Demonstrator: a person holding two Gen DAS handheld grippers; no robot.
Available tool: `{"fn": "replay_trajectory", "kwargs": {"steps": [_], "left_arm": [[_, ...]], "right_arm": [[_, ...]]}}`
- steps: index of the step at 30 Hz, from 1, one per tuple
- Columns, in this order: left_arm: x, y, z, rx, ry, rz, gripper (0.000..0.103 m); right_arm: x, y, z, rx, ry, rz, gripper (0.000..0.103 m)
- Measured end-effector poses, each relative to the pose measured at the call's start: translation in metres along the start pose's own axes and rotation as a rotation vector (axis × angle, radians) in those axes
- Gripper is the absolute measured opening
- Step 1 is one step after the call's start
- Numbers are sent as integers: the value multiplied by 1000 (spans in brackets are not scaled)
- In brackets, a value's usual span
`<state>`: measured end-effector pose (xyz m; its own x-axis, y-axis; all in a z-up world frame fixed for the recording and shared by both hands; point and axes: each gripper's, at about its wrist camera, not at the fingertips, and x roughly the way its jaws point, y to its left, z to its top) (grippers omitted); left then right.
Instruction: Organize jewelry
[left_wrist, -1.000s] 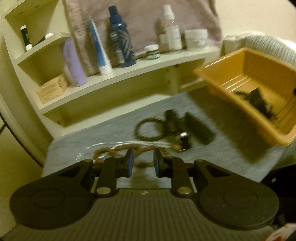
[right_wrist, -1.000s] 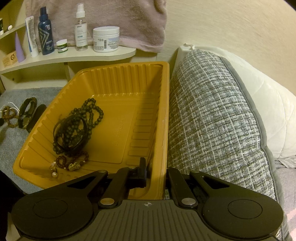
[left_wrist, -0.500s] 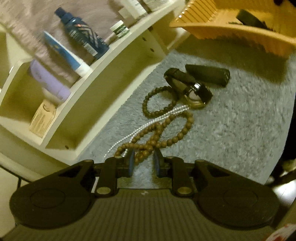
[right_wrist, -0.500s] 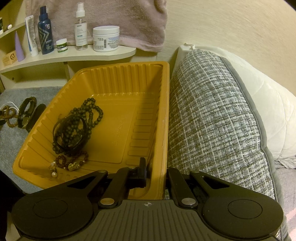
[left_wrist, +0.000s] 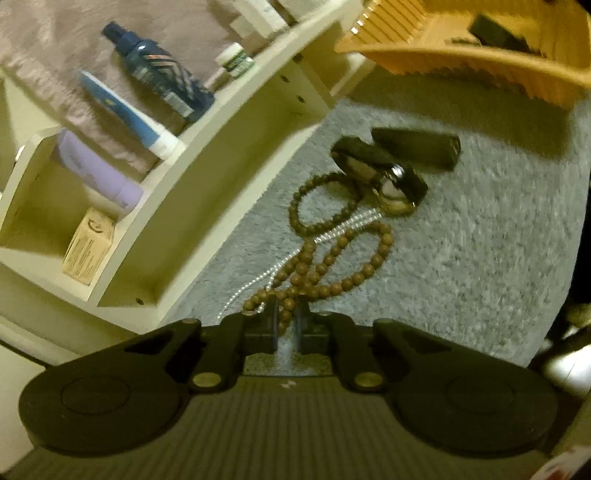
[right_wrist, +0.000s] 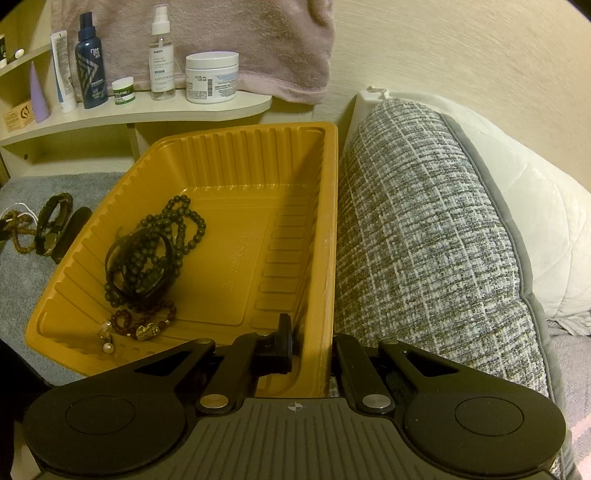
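Note:
A brown bead necklace (left_wrist: 343, 258) lies on the grey mat (left_wrist: 461, 240), tangled with a pearl strand (left_wrist: 332, 230). Beyond them are a darker bead bracelet (left_wrist: 317, 206), a black strap bracelet (left_wrist: 380, 173) and a black case (left_wrist: 413, 146). My left gripper (left_wrist: 286, 319) is down at the necklace's near end, its jaws closing with beads pinched between the pads. My right gripper (right_wrist: 314, 343) is shut on the near right wall of the yellow tray (right_wrist: 236, 158). In the tray lie dark beads (right_wrist: 177, 229), a black bangle (right_wrist: 136, 266) and a reddish bracelet (right_wrist: 144, 321).
A cream shelf unit (left_wrist: 229, 155) with bottles and tubes runs along the mat's far side. A grey woven cushion (right_wrist: 424, 240) presses against the tray's right wall, with a white pillow (right_wrist: 535, 221) behind it. A towel (right_wrist: 258, 44) hangs over the shelf.
The left gripper rolled and dipped toward the mat, then narrowed its jaws onto the brown beads. The right gripper and the tray kept still.

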<state>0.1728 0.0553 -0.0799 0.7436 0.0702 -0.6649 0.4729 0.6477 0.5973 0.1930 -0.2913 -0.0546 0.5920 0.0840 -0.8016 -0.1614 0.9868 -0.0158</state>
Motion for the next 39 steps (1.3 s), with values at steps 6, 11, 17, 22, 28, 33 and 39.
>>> {"fn": "replay_trajectory", "kwargs": {"steps": [6,11,17,22,28,33,39], "left_arm": [[-17,16,8,-64,-30,-4,5],[-36,35,16,-120,-92,-9,5],[-55,55,23,-169,-142,-27,4],[-71,68,31,-194,-186,-38,4],[-92,88,44,-217,-243,-35,4],[-108,103,51,-237,-285,-28,4],[-126,116,62,-251,-334,-33,4]], "right_arm": [[0,0,0,0,-1,0,4],[0,0,0,-3,-1,-1,4],[0,0,1,-4,-1,-1,4],[-1,0,0,-5,-1,-1,4],[-1,1,0,-4,-2,-1,4],[-1,1,0,-4,-2,-1,4],[-1,1,0,-4,-2,-2,4]]}}
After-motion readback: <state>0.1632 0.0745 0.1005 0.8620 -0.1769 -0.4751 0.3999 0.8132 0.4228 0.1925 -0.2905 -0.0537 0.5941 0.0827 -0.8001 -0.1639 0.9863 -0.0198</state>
